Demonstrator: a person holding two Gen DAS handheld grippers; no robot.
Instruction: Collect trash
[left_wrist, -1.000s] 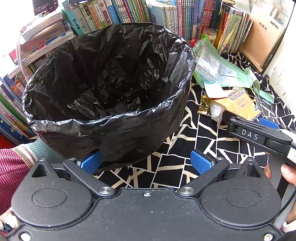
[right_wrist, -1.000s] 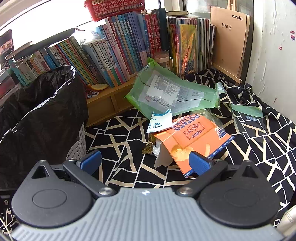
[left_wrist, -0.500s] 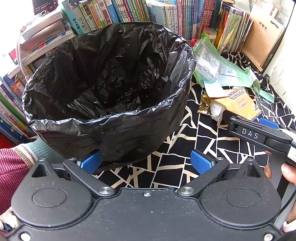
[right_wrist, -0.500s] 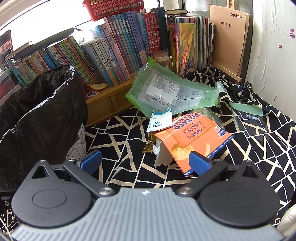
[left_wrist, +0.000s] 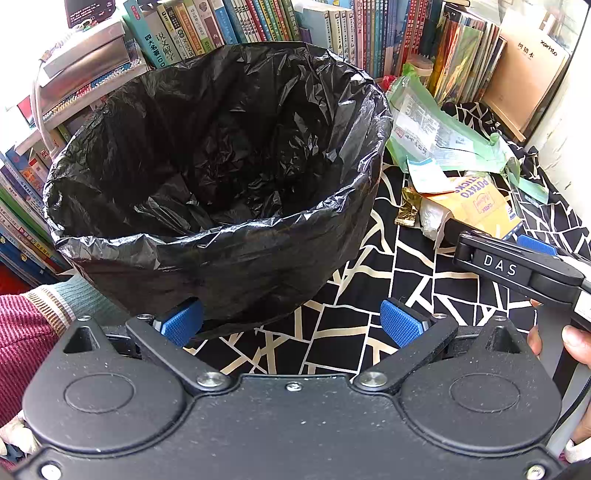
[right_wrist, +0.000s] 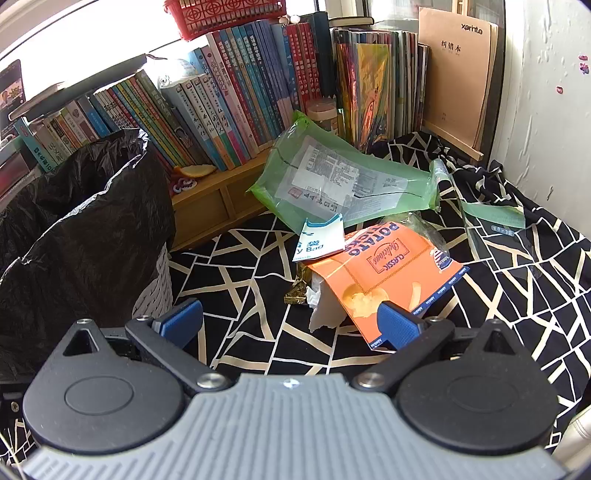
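Note:
A bin lined with a black bag (left_wrist: 221, 177) (right_wrist: 74, 229) stands on the black-and-cream patterned cloth (left_wrist: 369, 317). My left gripper (left_wrist: 291, 325) is open just short of the bin's near wall. To the bin's right lies trash: an orange potato-sticks box (right_wrist: 388, 269) (left_wrist: 476, 206), crumpled white tissue (right_wrist: 325, 306), a gold wrapper (right_wrist: 295, 291) (left_wrist: 406, 210), a small white-and-blue packet (right_wrist: 321, 240) and a green plastic mailer bag (right_wrist: 343, 181) (left_wrist: 436, 136). My right gripper (right_wrist: 291, 321) is open and empty, its right pad (right_wrist: 399, 328) at the box's near corner. The right gripper's body (left_wrist: 517, 269) shows in the left wrist view.
Rows of upright books (right_wrist: 240, 99) on a low wooden shelf (right_wrist: 218, 199) stand behind the trash. A white wall (right_wrist: 546, 92) closes the right side. A green strip of plastic (right_wrist: 495, 214) lies far right. A red sleeve (left_wrist: 22, 332) is at the left edge.
The right gripper has crept slightly forward toward the orange box. The left gripper and bin have not moved.

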